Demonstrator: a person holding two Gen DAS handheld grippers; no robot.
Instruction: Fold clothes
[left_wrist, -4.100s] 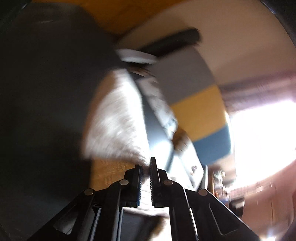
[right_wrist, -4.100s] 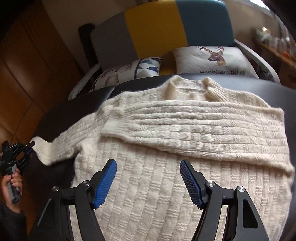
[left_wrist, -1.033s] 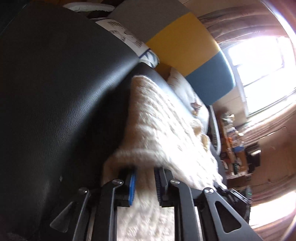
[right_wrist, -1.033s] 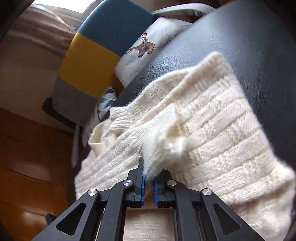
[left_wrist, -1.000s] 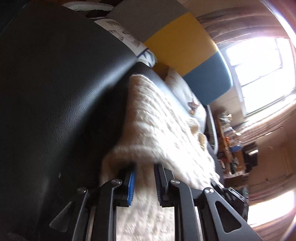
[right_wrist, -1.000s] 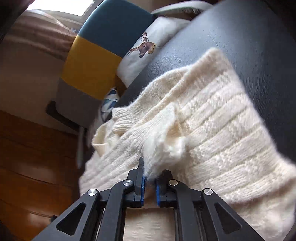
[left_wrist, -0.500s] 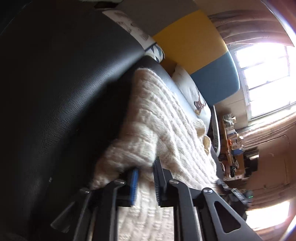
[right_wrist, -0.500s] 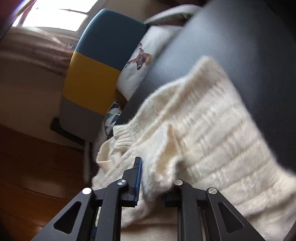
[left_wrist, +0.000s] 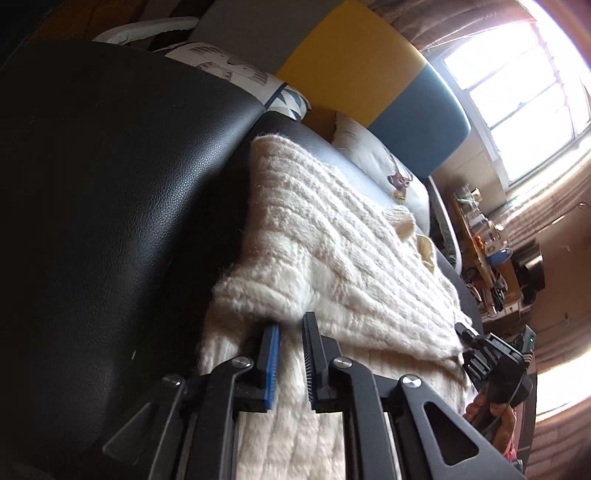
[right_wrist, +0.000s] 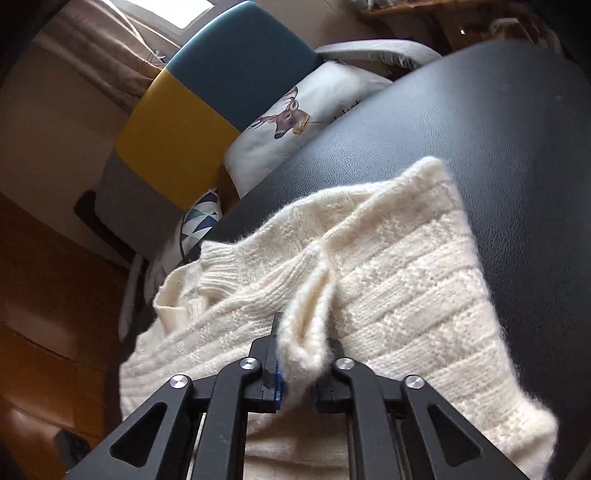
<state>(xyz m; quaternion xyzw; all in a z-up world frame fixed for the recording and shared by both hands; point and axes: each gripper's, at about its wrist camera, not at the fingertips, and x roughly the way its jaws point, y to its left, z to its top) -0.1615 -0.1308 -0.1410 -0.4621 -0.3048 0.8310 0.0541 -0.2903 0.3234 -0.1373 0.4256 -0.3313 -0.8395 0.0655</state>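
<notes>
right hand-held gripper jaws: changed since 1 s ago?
Yes. The right hand-held gripper was pinched almost shut on the cream sweater a second ago; now its jaws stand wider, with the knit fold loose between them, in front of the deer cushion.

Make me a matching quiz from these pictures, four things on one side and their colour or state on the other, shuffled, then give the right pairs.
Things:
1. sweater
2. deer cushion
3. left gripper
4. right gripper

States:
A. jaws parted, nothing clamped between them
B. cream knit, lying on the black surface
C. a fold of knit between its jaws
D. propped against the colour-block chair back

Pairs: 1-B, 2-D, 3-A, 4-C
</notes>
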